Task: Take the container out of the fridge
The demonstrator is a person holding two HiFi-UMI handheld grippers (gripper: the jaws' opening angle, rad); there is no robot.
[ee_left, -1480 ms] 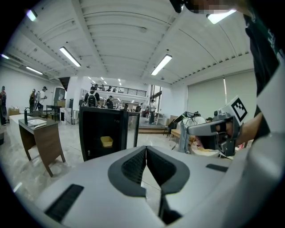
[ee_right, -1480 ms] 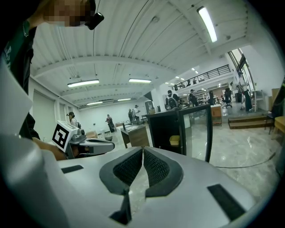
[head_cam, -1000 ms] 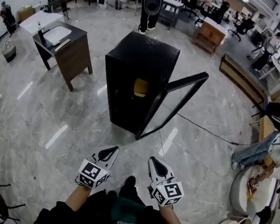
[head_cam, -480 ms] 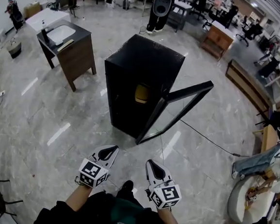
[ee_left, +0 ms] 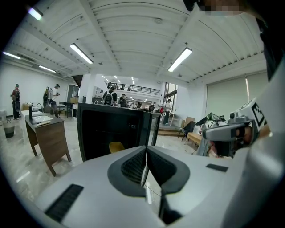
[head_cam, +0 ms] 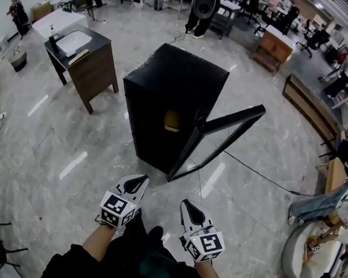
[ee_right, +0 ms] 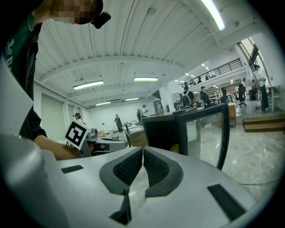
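Observation:
A black fridge [head_cam: 170, 99] stands on the marble floor with its glass door [head_cam: 222, 138] swung open to the right. Inside sits a yellow container [head_cam: 172, 120], seen also in the left gripper view as the container [ee_left: 116, 146] on a shelf. My left gripper [head_cam: 135, 183] is shut and empty, held a short way in front of the fridge. My right gripper [head_cam: 191, 209] is shut and empty too, lower and to the right. In the gripper views the left gripper [ee_left: 146, 153] and right gripper [ee_right: 143, 156] show their pads pressed together.
A wooden cabinet with a sink [head_cam: 82, 55] stands to the fridge's left. A black cable [head_cam: 262, 179] runs across the floor from the door towards the right. Clutter and a basket [head_cam: 319, 237] lie at the lower right. People stand at the far back.
Both grippers have moved closer to the fridge, the left one further. The fridge looms a little larger. Both stay shut.

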